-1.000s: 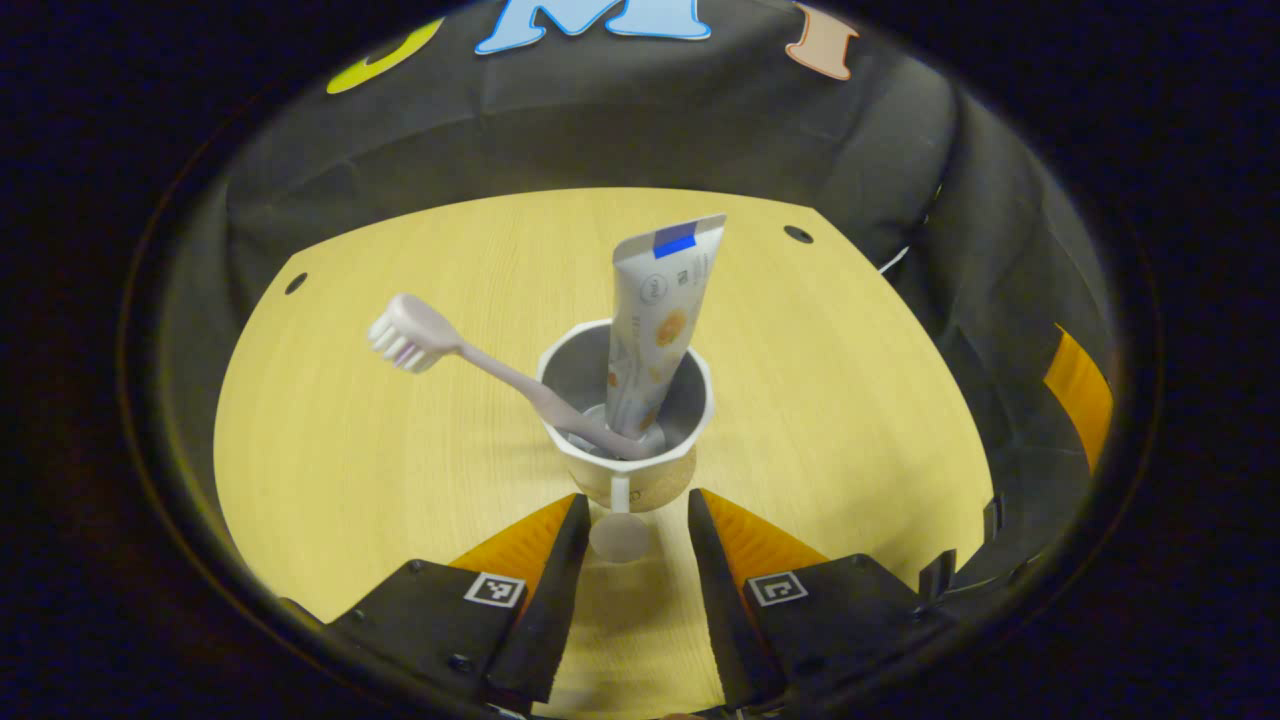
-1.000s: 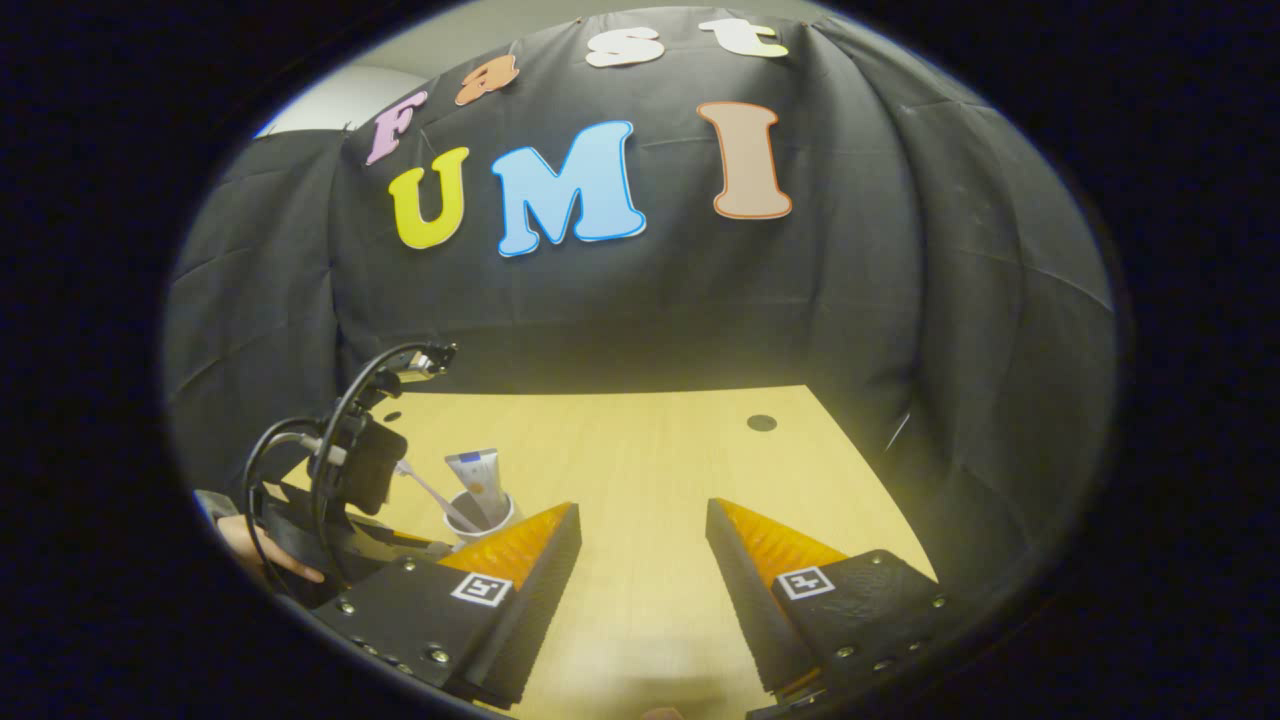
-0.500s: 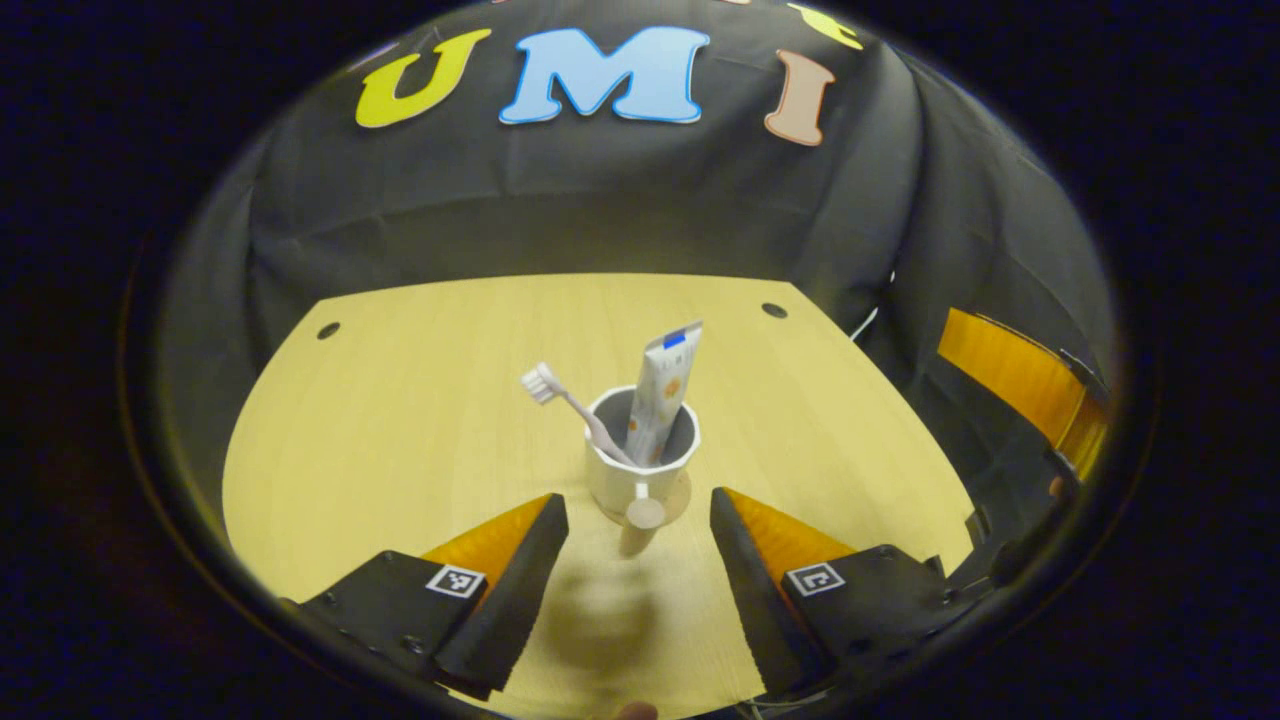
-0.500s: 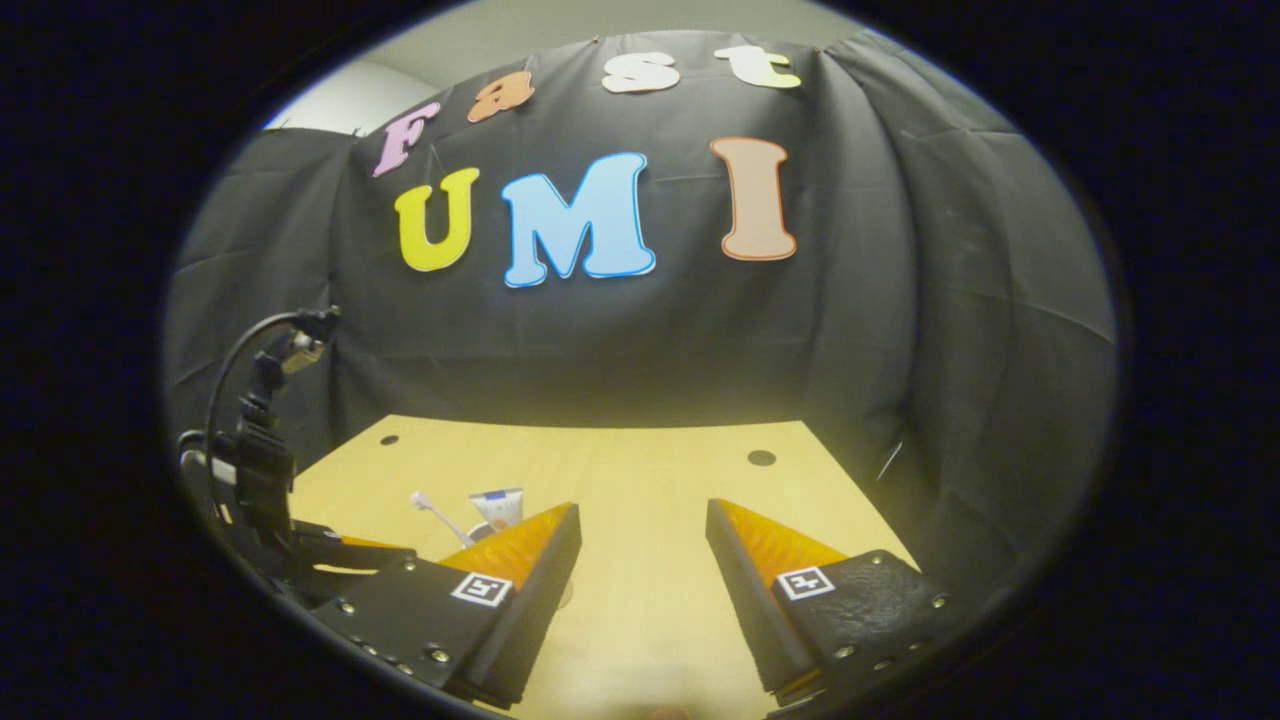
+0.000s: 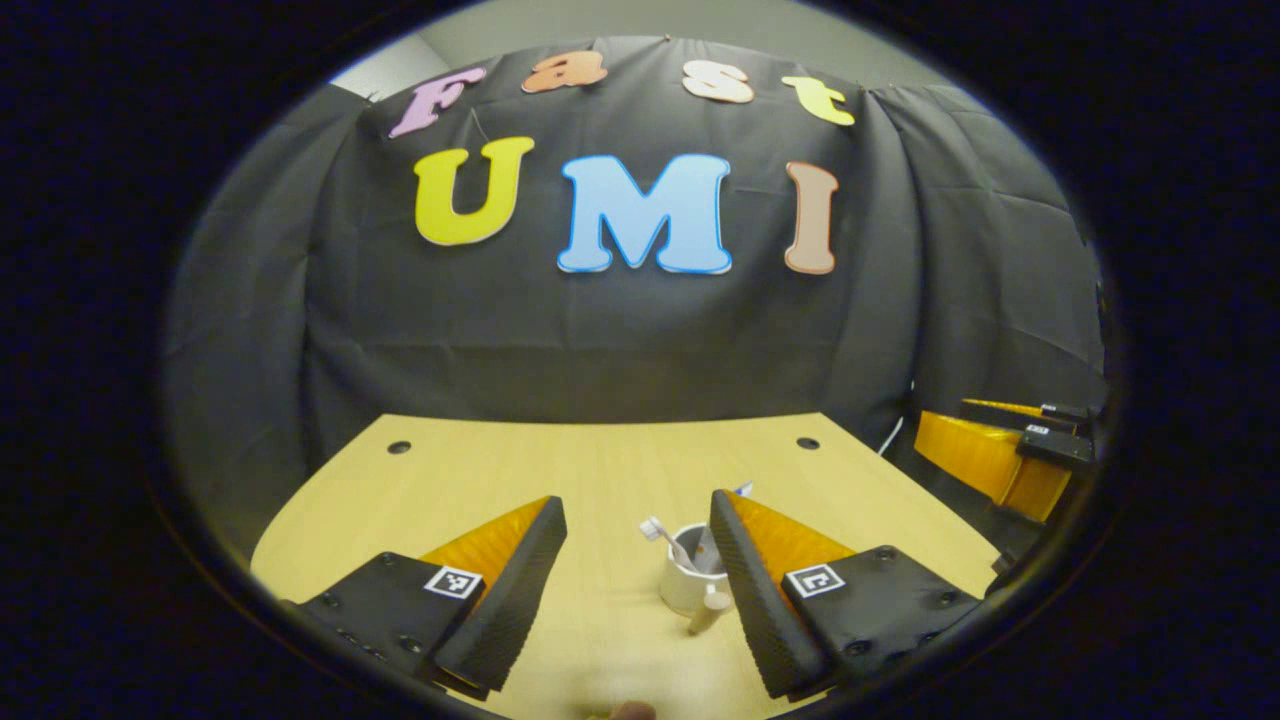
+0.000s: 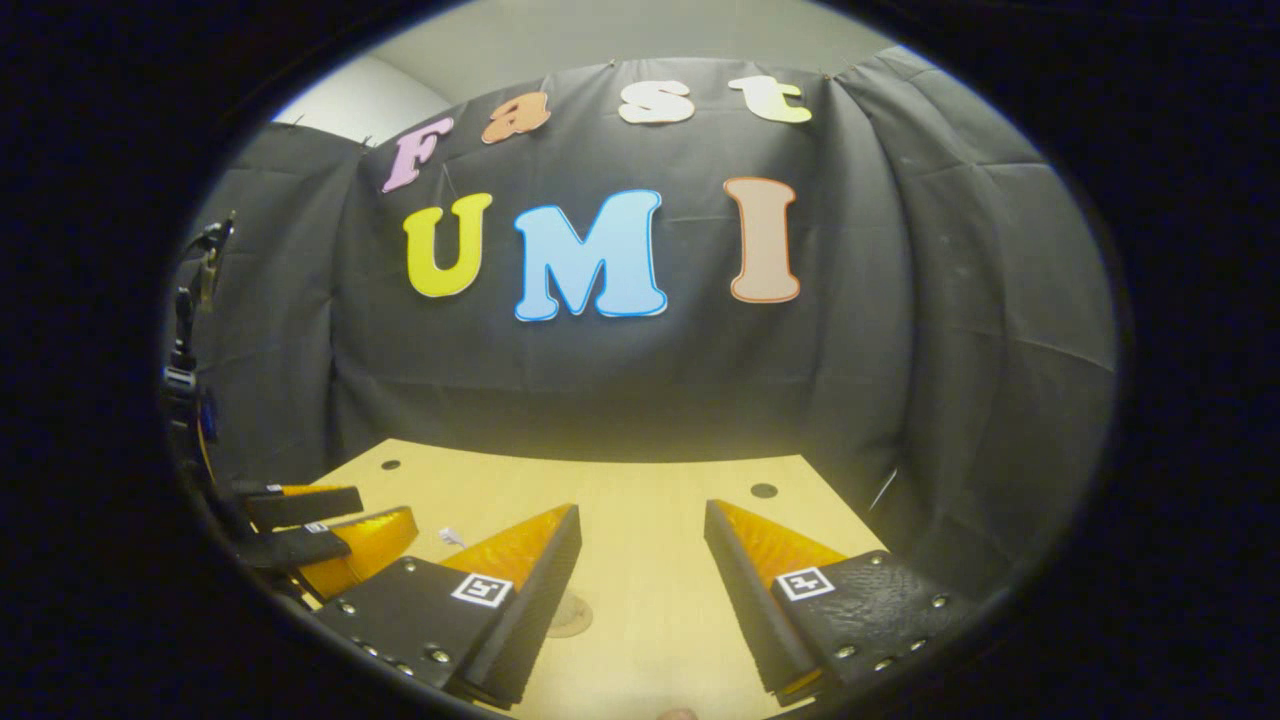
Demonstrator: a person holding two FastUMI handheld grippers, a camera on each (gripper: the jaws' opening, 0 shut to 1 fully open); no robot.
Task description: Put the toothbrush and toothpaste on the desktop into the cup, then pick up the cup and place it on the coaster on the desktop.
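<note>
— Where is the cup (image 5: 688,588) from where you sit?

— In the left gripper view I see it standing upright on the desk (image 5: 470,470), at about 5 o'clock from the picture's centre, just beside the inner edge of my left gripper's (image 5: 637,575) right finger. The toothbrush (image 5: 662,534) leans out of it toward 10 o'clock, bristle head up. The toothpaste (image 5: 741,489) is mostly hidden behind that finger; only its top corner peeks above it. The cup's handle points toward me.

— And the coaster?

— I cannot make it out clearly under the cup. In the right gripper view a round tan disc (image 6: 570,615) lies flat on the desk beside the left finger of my right gripper (image 6: 642,580); whether that is the coaster, I cannot tell.

— Are you gripping anything?

— No. My left gripper is released, fingers spread wide with bare desk between them, apart from the cup. My right gripper is also spread and grasps nothing. At 3 o'clock in the left gripper view I see the right gripper's orange fingers (image 5: 975,455) off past the desk edge.
</note>
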